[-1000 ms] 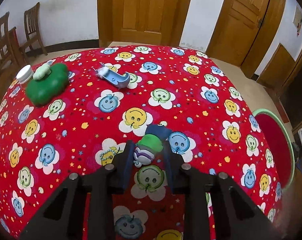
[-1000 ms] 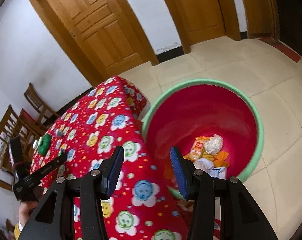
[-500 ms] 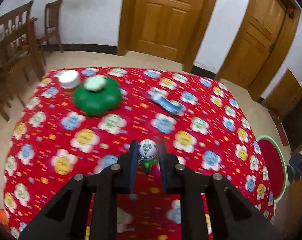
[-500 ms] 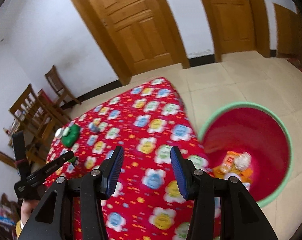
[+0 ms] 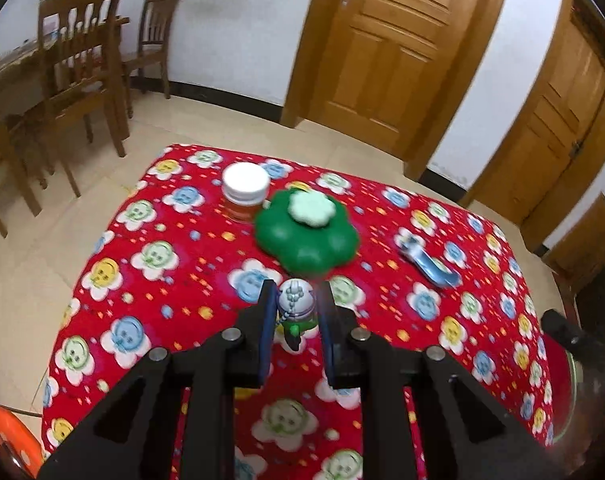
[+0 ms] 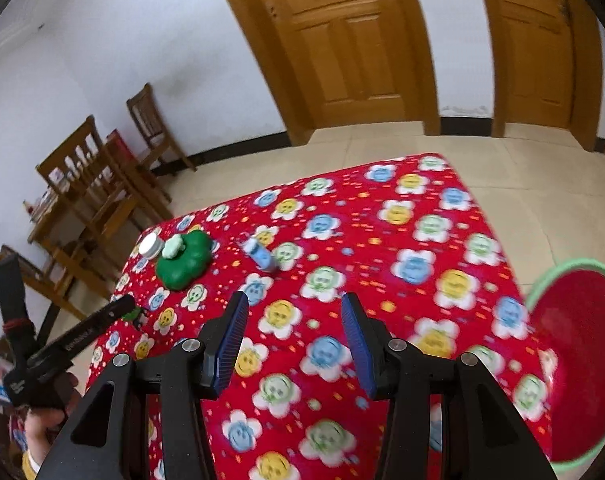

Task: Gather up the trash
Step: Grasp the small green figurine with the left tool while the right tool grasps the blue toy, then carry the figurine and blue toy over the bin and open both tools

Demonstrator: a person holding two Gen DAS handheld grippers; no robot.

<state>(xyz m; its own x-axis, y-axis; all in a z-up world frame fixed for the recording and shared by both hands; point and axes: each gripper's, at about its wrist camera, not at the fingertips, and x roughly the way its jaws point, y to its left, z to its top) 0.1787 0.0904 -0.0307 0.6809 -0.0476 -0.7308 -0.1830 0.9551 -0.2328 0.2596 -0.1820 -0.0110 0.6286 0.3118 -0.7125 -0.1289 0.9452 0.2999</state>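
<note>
Green-and-white small toy figure (image 5: 296, 308) sits pinched in left gripper (image 5: 294, 320) jaws above the tabletop (image 5: 174, 272); looks light, hard, rounded, prob slippery, so grip mid-body. Right gripper (image 6: 294, 340) jaws spread, empty. Red bin (image 6: 574, 344) beyond tabletop edge.

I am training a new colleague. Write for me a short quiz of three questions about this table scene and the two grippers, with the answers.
1. True or false: the right gripper holds something.
2. What is clamped in the left gripper?
3. Which touches the green flower-shaped box: (a) white-lidded jar, (b) blue wrapper, (c) red basin?

Key: 1. False, its jaws stand open and empty. 2. A small toy figure with a green body. 3. (a).
</note>
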